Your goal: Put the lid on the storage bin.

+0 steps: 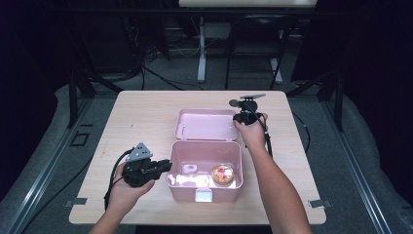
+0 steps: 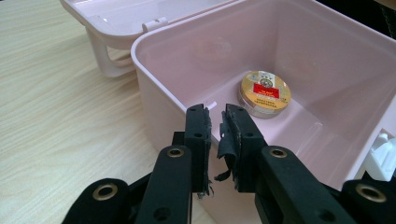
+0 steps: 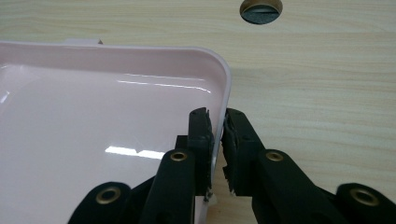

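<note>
Pink box (image 1: 204, 183) sits open near the table's (image 1: 141, 117) front edge. Left gripper (image 2: 215, 122) clamps its side wall, right gripper (image 3: 217, 126) clamps the lid's (image 3: 93, 116) rim. Tin (image 2: 265, 92) label is unreadable.

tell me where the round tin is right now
The round tin lies on the floor of the open pink box, in its near right corner in the high view, across from the left gripper at the box's left wall.

box (image 1: 204, 181) at table (image 1: 146, 117) centre-front | lid (image 1: 204, 125) lying open at box's 12 o'clock, joined to its rear | tin (image 1: 222, 174) inside box, toward 3 o'clock | left gripper (image 1: 168, 165) at box's 9 o'clock wall | right gripper (image 1: 242, 117) at lid's 3 o'clock edge
</note>
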